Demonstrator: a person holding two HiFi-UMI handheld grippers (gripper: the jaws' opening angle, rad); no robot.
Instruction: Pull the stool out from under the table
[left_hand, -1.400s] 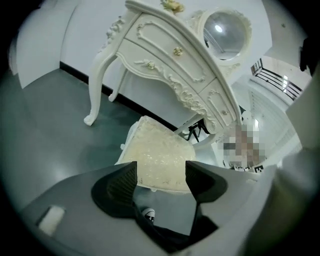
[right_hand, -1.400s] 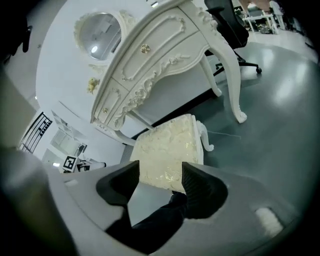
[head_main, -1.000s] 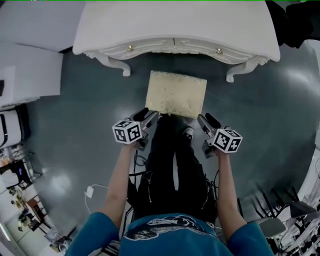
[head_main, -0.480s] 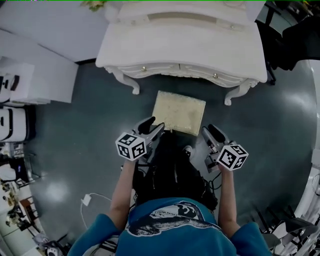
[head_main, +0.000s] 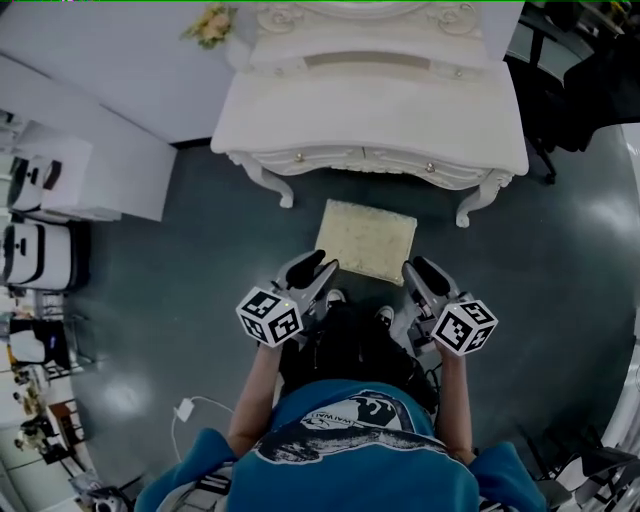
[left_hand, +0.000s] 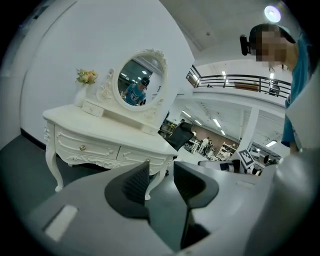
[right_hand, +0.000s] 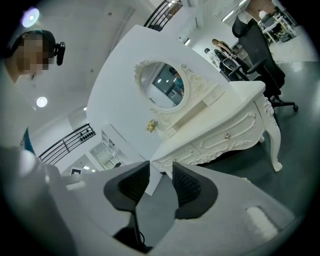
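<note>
Head view, looking steeply down. The cream, square-seated upholstered stool (head_main: 366, 240) stands at centre frame on the dark grey glossy floor (head_main: 560, 260), its whole seat clear of the front edge of the white, carved wooden dressing table (head_main: 375, 110) above it in the picture; a strip of bare floor shows between the two. The pull-out therefore reads as essentially complete, with at most a release and step back remaining. The left gripper (head_main: 322, 266) and right gripper (head_main: 413, 268) flank the seat's near corners, and their own views show the jaws part-way apart and closing on nothing, with only table and floor beyond them. Whether either tip touches the seat edge is hard to tell from above. The person's dark shoes (head_main: 335, 297) stand just beside the stool's near edge. Surroundings: an oval white-framed mirror (left_hand: 141, 82) and pale flowers (head_main: 210, 25) on the table, a white cabinet (head_main: 90, 150) at upper left, a black office chair (right_hand: 260, 50) beyond the table's far end, and a white cable (head_main: 185, 410) on the floor at lower left, a possible trip hazard behind.
</note>
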